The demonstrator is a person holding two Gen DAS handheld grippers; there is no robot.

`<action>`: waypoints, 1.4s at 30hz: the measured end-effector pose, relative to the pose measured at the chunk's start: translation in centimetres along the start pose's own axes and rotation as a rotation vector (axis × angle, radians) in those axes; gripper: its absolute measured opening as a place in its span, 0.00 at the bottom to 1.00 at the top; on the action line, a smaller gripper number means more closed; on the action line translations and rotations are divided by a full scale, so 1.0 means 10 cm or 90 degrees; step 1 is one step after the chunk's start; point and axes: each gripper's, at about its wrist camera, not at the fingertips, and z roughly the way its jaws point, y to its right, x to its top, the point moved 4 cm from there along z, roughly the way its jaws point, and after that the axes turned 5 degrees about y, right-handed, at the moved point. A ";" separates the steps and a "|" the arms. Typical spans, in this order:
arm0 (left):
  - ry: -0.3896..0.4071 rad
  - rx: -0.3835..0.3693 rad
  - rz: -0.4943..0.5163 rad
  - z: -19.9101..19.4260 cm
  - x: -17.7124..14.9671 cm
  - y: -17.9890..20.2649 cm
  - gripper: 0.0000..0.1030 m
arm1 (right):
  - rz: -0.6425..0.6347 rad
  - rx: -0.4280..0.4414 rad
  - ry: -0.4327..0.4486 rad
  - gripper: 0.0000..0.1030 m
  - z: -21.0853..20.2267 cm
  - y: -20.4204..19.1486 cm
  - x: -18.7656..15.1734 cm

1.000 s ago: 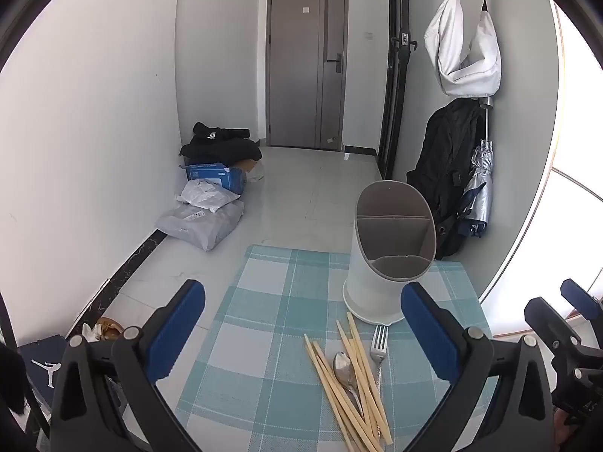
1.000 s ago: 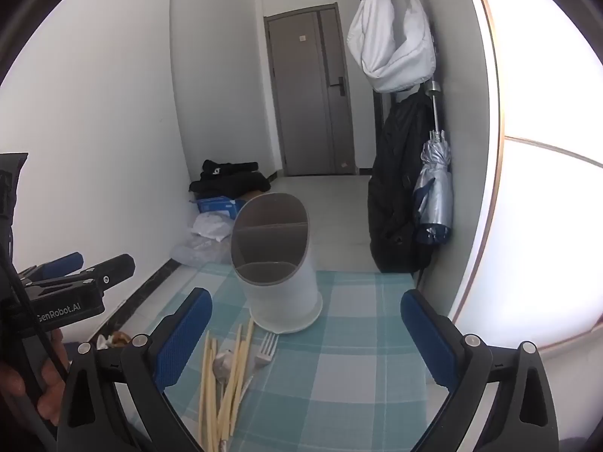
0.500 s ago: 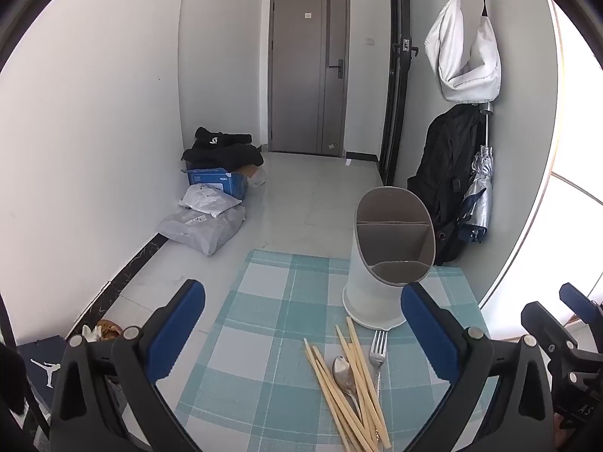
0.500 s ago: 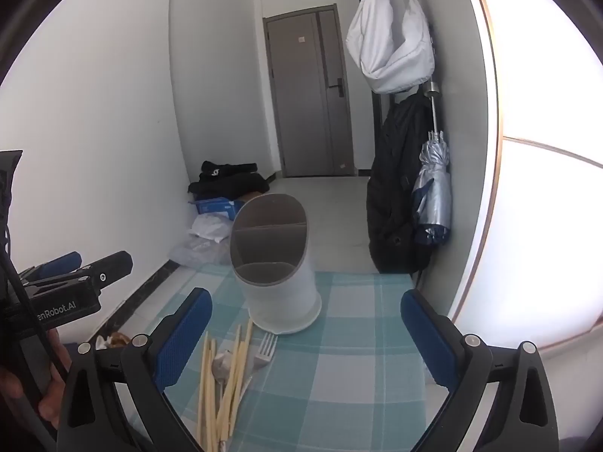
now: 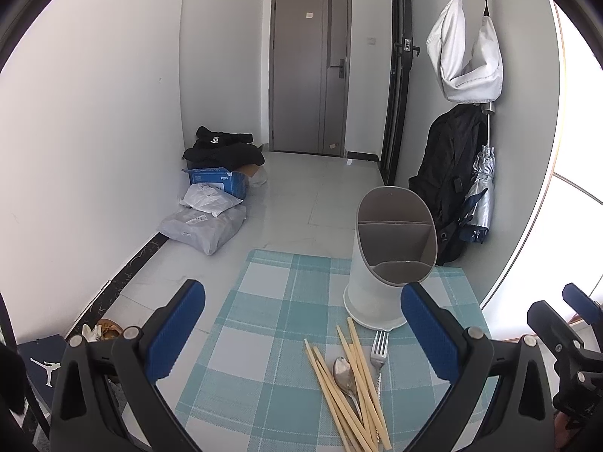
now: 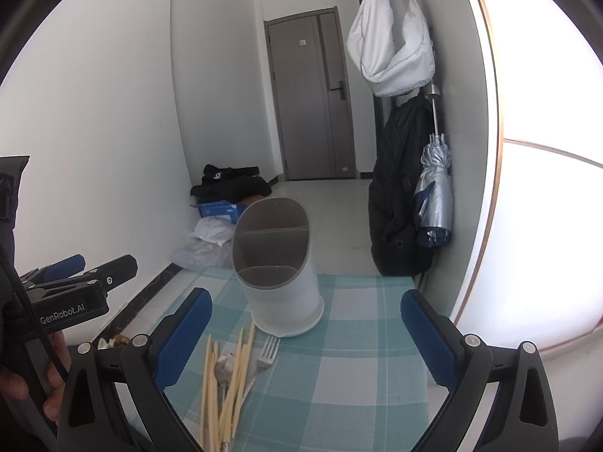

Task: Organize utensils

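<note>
— Since a second ago, what has shifted?

— Little: both wrist views have eased back a touch, so the white utensil holder [image 5: 392, 260] sits slightly farther up the checked placemat [image 5: 264, 301]. Nothing on the mat has moved.

— Where do the utensils lie?

— Chopsticks [image 5: 350, 388], a spoon [image 5: 343, 371] and a fork [image 5: 378, 354] lie in a loose bundle just in front of the holder, long axes running roughly from the grippers toward it. The left gripper [image 5: 301, 324] hovers with jaws wide apart and empty; the right gripper [image 6: 305, 324] likewise.

— Which is nearer?

— Probably the left; the bundle lies right of its centre, and left of the right gripper's.

— Anything hidden?

— Handle ends are cut off by the frame edge, and the holder's compartments cannot be seen to the bottom.
</note>
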 end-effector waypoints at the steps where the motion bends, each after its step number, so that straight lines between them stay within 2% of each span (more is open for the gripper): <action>1: 0.002 0.000 0.002 0.00 0.00 0.00 0.99 | 0.001 0.000 0.000 0.98 0.00 0.00 0.00; 13: -0.012 -0.016 0.008 0.02 -0.02 0.03 0.99 | -0.005 0.000 0.001 0.98 0.01 -0.02 -0.01; 42: -0.035 -0.018 0.017 0.05 -0.10 0.05 0.99 | 0.003 0.010 -0.013 0.98 -0.02 -0.02 -0.05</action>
